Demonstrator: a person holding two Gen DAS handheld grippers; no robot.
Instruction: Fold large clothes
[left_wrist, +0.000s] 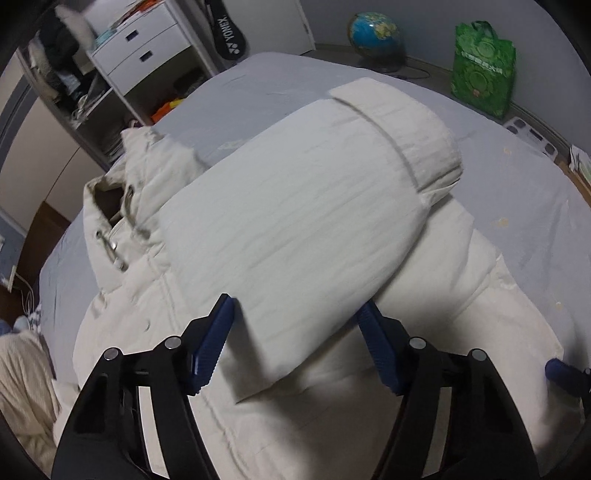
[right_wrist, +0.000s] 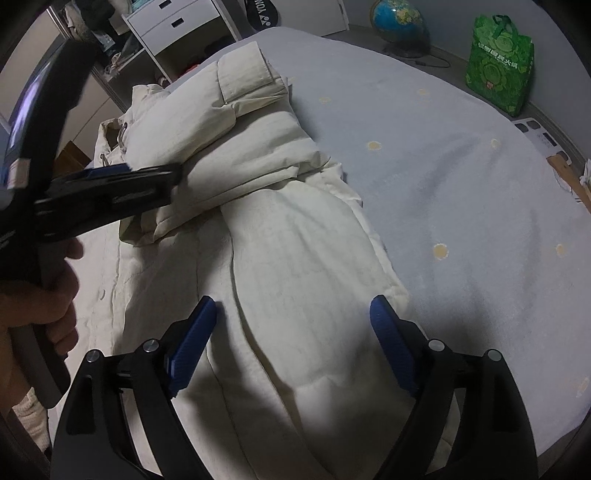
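**Cream jacket half folded on the bed**

Left wrist view: the left gripper hangs low in the frame, its blue pads spread wide with nothing between them. The jacket fills the middle, lying on the grey sheet. One sleeve is laid across the body, its cuff toward the upper right. The collar sits at left centre. A drawer unit stands upper left, a globe and a green bag along the top right.

Right wrist view: the right gripper is at the bottom, pads wide apart and holding nothing, straddling the jacket's lower right part. The left gripper reaches in from the left edge over the folded sleeve, held by a hand; from here I cannot tell how it stands. The bag is upper right, the globe beside it.
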